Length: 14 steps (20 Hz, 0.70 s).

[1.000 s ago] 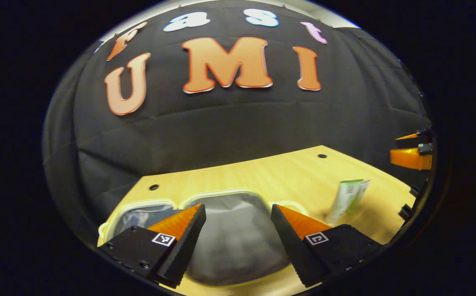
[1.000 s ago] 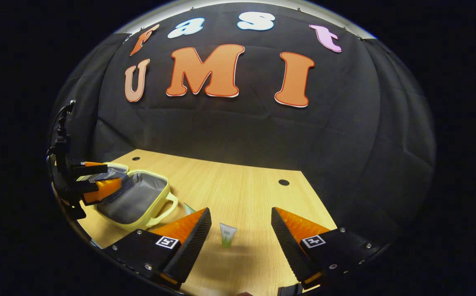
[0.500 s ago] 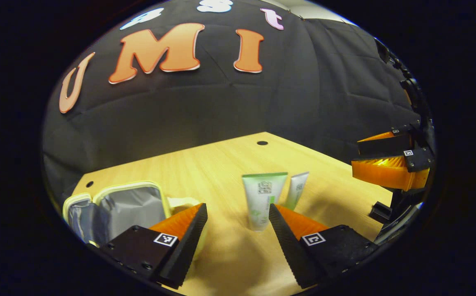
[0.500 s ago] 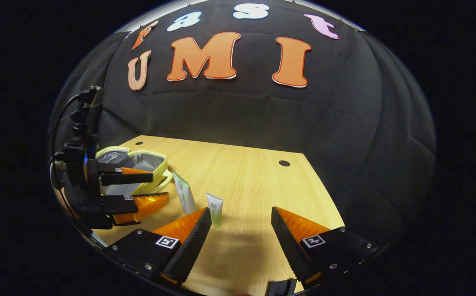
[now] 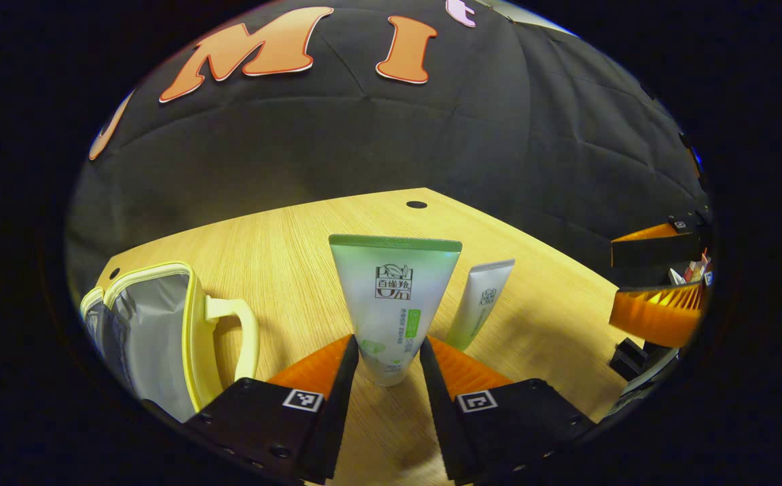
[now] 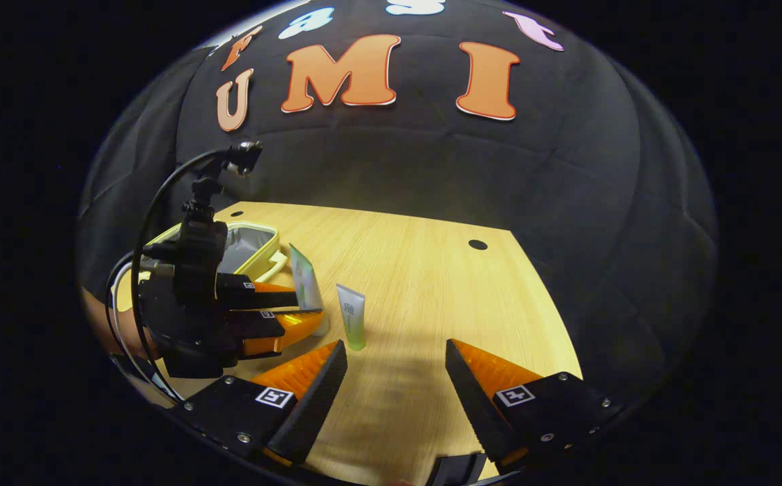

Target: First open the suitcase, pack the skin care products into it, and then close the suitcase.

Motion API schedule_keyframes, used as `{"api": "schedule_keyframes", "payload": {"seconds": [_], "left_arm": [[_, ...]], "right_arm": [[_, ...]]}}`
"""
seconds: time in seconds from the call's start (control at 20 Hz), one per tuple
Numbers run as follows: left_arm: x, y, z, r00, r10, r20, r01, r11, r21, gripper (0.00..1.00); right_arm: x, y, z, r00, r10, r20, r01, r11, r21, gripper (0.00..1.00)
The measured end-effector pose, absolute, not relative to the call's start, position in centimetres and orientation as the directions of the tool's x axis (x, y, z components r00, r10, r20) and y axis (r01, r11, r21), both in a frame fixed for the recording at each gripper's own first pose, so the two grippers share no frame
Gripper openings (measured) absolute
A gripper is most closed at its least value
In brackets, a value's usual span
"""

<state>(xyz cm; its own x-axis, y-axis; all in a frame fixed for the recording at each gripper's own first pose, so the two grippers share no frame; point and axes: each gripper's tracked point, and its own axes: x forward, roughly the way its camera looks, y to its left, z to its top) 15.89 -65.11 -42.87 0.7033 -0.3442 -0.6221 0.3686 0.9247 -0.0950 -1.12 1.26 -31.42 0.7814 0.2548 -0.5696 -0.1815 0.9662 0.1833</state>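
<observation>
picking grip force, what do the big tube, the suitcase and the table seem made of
Big tube: probably soft plastic, satin sheen, flat crimped top. Suitcase: seemingly rubbery pale-yellow rim and handle, grey lining that looks like fabric. Table: light wood grain, matte; possibly laminate.

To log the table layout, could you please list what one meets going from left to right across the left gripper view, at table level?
Open suitcase → suitcase handle → large tube, standing between the left claw's fingers → small tube → right claw at the far right.

Open table (image 6: 431, 297) right of small tube (image 6: 351, 325); suitcase (image 6: 242, 246) blocks left.
</observation>
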Motion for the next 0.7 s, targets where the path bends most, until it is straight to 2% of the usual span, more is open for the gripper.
{"api": "schedule_keyframes", "payload": {"seconds": [0.05, 0.45, 0.7], "left_arm": [[15.8, -64.7, -42.5, 0.705, -0.334, -0.625, 0.36, 0.928, -0.09, 0.53], [13.8, -59.4, -35.4, 0.79, -0.191, -0.583, 0.197, 0.979, -0.053, 0.51], [12.4, -54.4, -31.1, 0.842, -0.044, -0.538, 0.062, 0.998, 0.016, 0.52]], "right_arm": [[-0.8, 1.7, -31.8, 0.771, 0.268, -0.577, -0.194, 0.963, 0.189, 0.93], [1.8, 6.5, -35.8, 0.694, 0.396, -0.602, -0.273, 0.918, 0.288, 0.94], [3.9, 7.8, -38.9, 0.702, 0.363, -0.613, -0.237, 0.93, 0.281, 0.94]]}}
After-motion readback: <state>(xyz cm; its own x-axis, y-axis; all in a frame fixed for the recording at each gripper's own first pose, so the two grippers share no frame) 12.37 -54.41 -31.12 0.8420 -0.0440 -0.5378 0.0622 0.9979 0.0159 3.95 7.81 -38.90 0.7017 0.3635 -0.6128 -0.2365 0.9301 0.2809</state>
